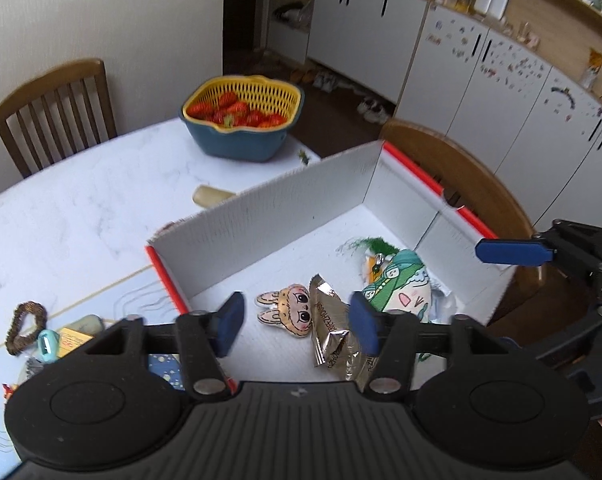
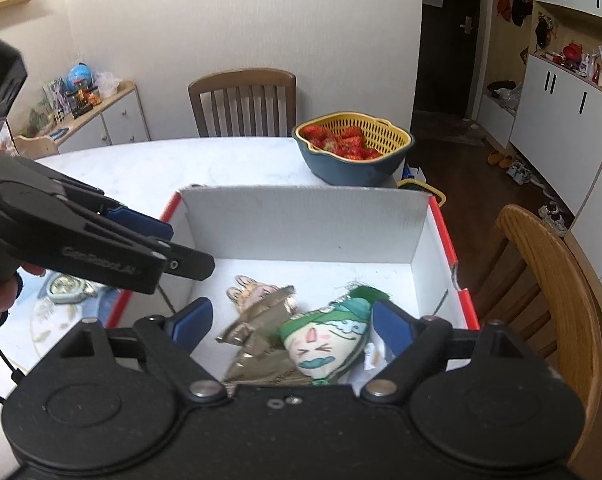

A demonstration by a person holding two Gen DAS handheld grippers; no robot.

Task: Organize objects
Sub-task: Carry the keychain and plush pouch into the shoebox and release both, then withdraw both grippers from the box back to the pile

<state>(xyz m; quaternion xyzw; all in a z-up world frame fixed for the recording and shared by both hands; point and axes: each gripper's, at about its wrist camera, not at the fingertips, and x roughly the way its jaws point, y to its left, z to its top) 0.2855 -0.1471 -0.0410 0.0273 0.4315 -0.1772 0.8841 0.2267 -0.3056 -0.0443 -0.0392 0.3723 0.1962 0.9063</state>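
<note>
Here, both grippers hover over the box (image 1: 285, 196), each spread wide and empty. The left gripper (image 1: 297, 322) is nearer the loose clutter (image 1: 47, 338) on the table to its left, outside the box's red edge; the right gripper (image 2: 293, 326) hangs above the pouch (image 2: 325, 340) already inside, beside the foil packet (image 2: 261, 320).

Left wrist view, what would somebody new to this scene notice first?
Probably the yellow strainer of red strawberries in its blue bowl at the table's far edge. Next, the white box with red edges, holding a bunny-face charm, a foil packet and a green-capped doll, with the open left gripper above them.
</note>
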